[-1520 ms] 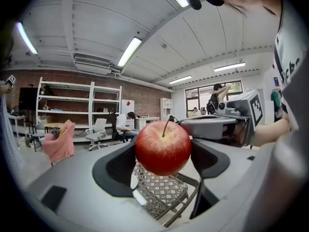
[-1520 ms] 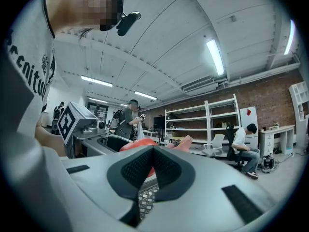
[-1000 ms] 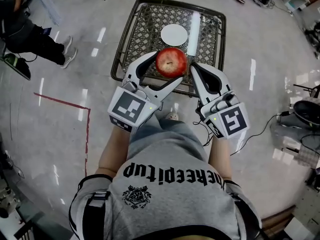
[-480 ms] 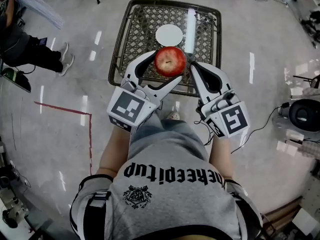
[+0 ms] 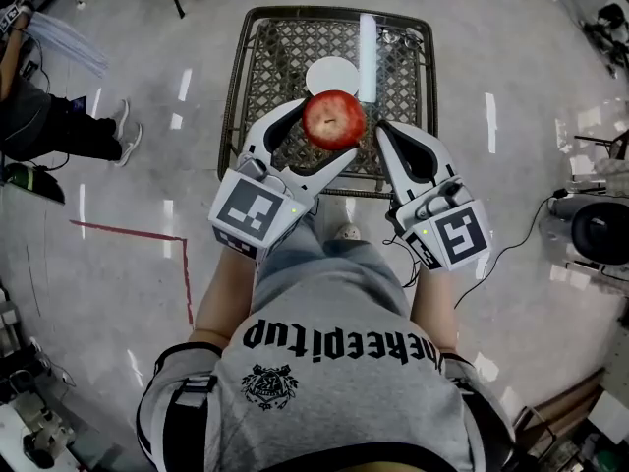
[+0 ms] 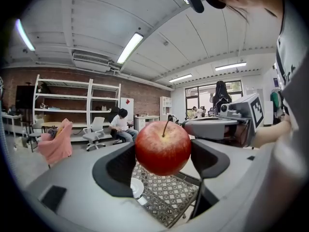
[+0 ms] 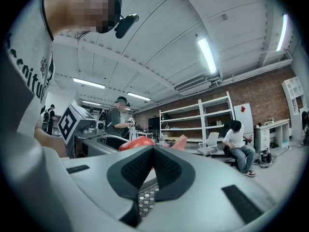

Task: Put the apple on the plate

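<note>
A red apple (image 5: 334,116) with a stem is held in the air between the jaws of my left gripper (image 5: 329,138), which is shut on it. In the left gripper view the apple (image 6: 163,148) fills the gap of the left gripper (image 6: 163,159). A small white plate (image 5: 332,75) lies on a low metal lattice table (image 5: 265,57) below and beyond the apple; the plate (image 6: 136,187) also shows under the fruit. My right gripper (image 5: 387,136) is shut and holds nothing, just right of the apple. From the right gripper (image 7: 153,154) the apple (image 7: 136,143) peeks over its jaws.
A bright white strip (image 5: 367,45), perhaps a light's reflection, runs along the table beside the plate. A person's legs (image 5: 59,131) are at the left. A red tape line (image 5: 128,232) crosses the floor. Equipment and cables (image 5: 595,229) sit at the right.
Both grippers keep their pose, with the apple still held. The table and plate have shifted slightly in the head view, so the plate's near edge now lies behind the apple.
</note>
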`<action>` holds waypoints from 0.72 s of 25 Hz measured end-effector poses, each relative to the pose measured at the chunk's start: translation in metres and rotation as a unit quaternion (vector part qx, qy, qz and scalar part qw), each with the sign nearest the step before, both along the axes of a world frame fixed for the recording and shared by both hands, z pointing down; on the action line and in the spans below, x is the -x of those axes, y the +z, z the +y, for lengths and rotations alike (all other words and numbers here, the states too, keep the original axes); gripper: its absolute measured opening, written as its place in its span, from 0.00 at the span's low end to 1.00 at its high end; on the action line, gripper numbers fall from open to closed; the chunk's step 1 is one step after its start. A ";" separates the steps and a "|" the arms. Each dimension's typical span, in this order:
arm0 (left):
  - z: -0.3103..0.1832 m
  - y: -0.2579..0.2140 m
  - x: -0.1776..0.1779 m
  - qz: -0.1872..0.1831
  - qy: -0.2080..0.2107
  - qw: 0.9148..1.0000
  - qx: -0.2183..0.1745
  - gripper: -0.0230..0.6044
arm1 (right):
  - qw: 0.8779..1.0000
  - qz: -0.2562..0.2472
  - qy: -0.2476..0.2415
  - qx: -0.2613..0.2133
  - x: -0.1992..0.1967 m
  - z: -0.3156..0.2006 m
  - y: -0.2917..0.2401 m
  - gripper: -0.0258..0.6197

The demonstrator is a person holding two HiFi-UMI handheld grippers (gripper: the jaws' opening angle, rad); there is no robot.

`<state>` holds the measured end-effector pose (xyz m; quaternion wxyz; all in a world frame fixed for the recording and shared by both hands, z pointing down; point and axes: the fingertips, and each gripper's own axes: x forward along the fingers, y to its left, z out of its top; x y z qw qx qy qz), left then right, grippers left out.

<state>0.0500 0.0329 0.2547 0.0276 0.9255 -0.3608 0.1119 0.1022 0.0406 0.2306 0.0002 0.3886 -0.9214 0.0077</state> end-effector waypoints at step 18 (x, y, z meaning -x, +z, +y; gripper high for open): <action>-0.057 -0.006 0.019 0.006 0.084 0.996 0.008 0.67 | 0.997 0.011 0.071 0.008 0.027 -0.050 -0.008 0.05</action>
